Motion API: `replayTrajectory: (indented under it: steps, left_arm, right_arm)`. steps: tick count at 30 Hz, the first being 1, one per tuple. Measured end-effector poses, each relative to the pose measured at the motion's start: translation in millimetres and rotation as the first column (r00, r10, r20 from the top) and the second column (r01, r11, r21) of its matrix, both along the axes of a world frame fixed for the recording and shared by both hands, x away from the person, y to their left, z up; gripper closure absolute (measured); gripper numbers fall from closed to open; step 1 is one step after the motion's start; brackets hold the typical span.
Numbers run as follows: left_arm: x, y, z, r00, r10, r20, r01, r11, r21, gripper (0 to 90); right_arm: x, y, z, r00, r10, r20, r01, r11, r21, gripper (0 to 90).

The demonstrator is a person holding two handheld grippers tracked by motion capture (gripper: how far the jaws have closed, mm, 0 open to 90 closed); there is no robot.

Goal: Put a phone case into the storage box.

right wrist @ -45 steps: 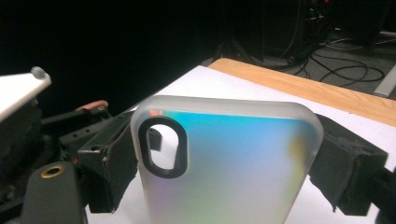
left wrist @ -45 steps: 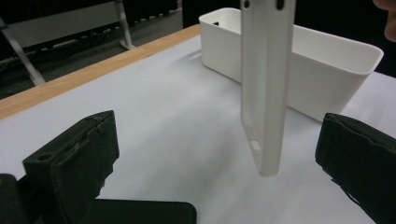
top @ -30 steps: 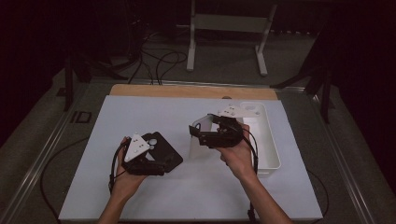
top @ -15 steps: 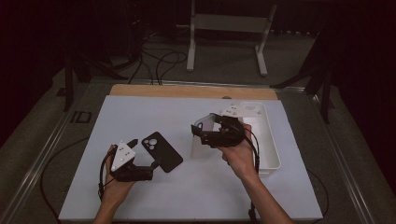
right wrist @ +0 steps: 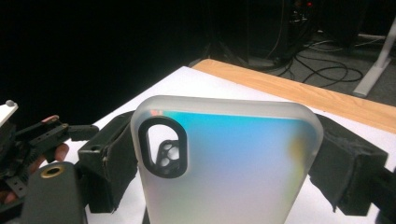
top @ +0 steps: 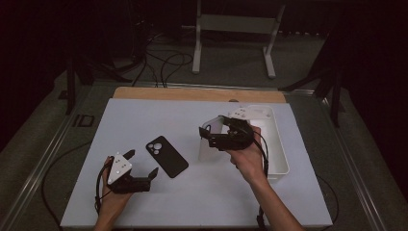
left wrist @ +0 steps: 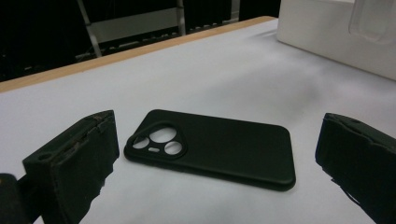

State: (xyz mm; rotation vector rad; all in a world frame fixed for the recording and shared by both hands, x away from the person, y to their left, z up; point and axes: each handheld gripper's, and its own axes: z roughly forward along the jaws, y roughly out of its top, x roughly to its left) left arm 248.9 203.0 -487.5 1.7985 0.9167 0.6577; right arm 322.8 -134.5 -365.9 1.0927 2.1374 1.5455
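A frosted phone case [right wrist: 224, 158] is pinched upright between the right tongs [top: 211, 137], raised above the surface [top: 159, 115]. The left tongs [top: 142, 166] are spread, with the black phone case [left wrist: 210, 147] lying flat just beyond them. Its camera cutouts are seen clearly in the left gripper view.

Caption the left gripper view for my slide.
Open left gripper faces a black phone case lying flat on the white table.

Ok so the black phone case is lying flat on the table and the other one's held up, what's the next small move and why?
Probably set the translucent case down on the white table. The right gripper clamps it by its edges, lifted beside the white bin, while the black case lies flat and free, and the left gripper stands open just short of it, touching nothing.
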Motion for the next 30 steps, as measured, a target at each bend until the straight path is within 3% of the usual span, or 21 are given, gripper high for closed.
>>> replayTrajectory:
  steps: [16,30]
  left_arm:
    - [-0.5,4.4,-2.1,0.9996,0.027,0.013,-0.027,0.9996,0.000,0.4]
    - [-0.9,3.4,-2.2,0.9993,0.032,0.016,-0.033,0.9995,0.001,1.0]
  right_arm:
    - [17.6,-8.9,1.1,0.9989,-0.046,-0.008,0.046,0.999,-0.009,16.9]
    - [33.1,-21.3,7.4,0.9967,-0.080,0.017,0.080,0.997,-0.014,16.9]
